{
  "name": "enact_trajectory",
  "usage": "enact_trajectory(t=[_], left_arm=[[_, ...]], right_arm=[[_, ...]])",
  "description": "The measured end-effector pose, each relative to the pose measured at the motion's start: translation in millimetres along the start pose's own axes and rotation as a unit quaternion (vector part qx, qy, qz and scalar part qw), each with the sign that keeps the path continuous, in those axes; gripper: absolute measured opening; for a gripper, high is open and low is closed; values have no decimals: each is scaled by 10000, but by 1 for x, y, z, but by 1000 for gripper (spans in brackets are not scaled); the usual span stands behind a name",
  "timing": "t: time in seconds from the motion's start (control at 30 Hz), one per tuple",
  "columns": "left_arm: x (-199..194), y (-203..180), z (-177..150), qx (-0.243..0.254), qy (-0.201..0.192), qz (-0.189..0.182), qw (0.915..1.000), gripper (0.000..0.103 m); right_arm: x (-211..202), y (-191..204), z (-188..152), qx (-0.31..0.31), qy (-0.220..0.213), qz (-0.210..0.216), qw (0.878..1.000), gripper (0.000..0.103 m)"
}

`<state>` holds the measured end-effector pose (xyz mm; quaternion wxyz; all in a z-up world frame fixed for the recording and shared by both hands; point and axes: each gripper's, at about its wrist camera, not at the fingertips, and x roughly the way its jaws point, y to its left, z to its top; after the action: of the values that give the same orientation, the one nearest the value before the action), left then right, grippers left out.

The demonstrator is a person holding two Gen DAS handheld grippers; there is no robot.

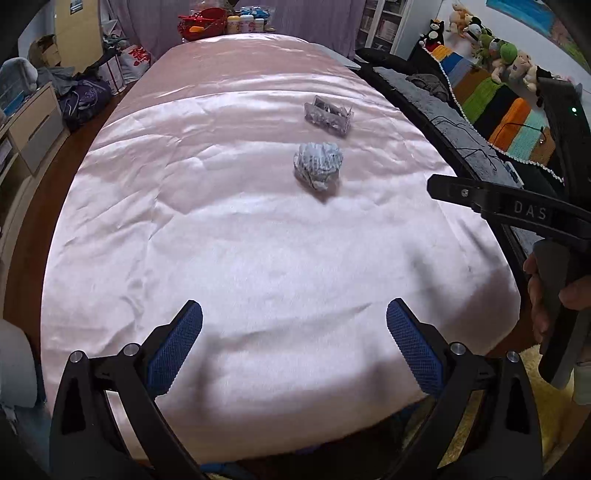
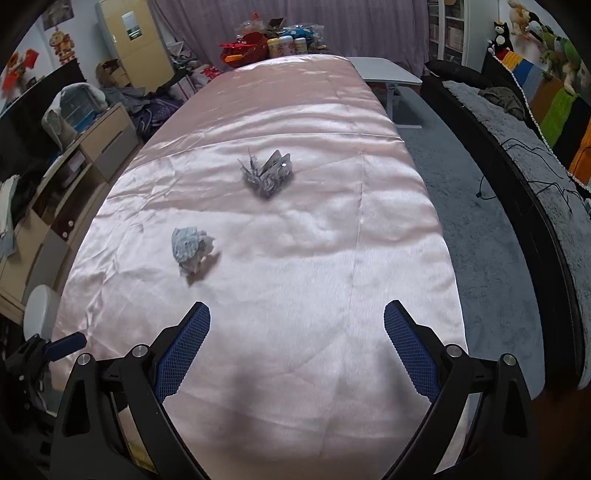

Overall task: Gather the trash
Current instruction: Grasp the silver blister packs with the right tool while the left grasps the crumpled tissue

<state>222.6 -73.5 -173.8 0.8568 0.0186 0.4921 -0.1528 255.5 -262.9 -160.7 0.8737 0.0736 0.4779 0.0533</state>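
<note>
Two pieces of trash lie on a table covered with a pink satin cloth (image 1: 221, 221). A crumpled ball of printed paper (image 1: 318, 165) sits mid-table; it also shows in the right wrist view (image 2: 190, 247). A crushed clear plastic wrapper (image 1: 328, 115) lies beyond it, also in the right wrist view (image 2: 266, 175). My left gripper (image 1: 294, 332) is open and empty above the near edge. My right gripper (image 2: 297, 332) is open and empty, well short of both pieces. The cloth also fills the right wrist view (image 2: 332, 258).
A red basket (image 1: 203, 22) and bottles (image 2: 288, 46) stand past the table's far end. A dark sofa (image 2: 517, 155) with a striped blanket and plush toys runs along the right. Shelves and bags (image 1: 85, 96) crowd the left. A grey rug (image 2: 461, 221) lies between table and sofa.
</note>
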Motion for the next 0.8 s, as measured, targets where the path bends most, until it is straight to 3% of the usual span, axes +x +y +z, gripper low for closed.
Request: enact_trajectory(t=[0.27,0.33,0.57,0.67,0.73,0.8], left_arm=[[46,-10,54,65,-73,-161,9998,93],[56,-12,66,107,-80,-153,9998,86],[85,-7,92,83,-79,-351,9993,75],[88,-4,99,164,-180,-313,9992,60],[89,2,103,184,-197,-322,9991,39],[89,10,106,170,-180,-305,9992,27]], right_arm=[[33,-15,38,243,-67,-35,9997,96],[40,-16,47,223,-61,-35,9997,96],[66,-6,71,82,-71,46,9999,94],[77,5,83,-28,-88,152,9998,93],[84,15,90,-127,-53,228,9996,91],[93,24,97,-215,-22,286,9994,89]])
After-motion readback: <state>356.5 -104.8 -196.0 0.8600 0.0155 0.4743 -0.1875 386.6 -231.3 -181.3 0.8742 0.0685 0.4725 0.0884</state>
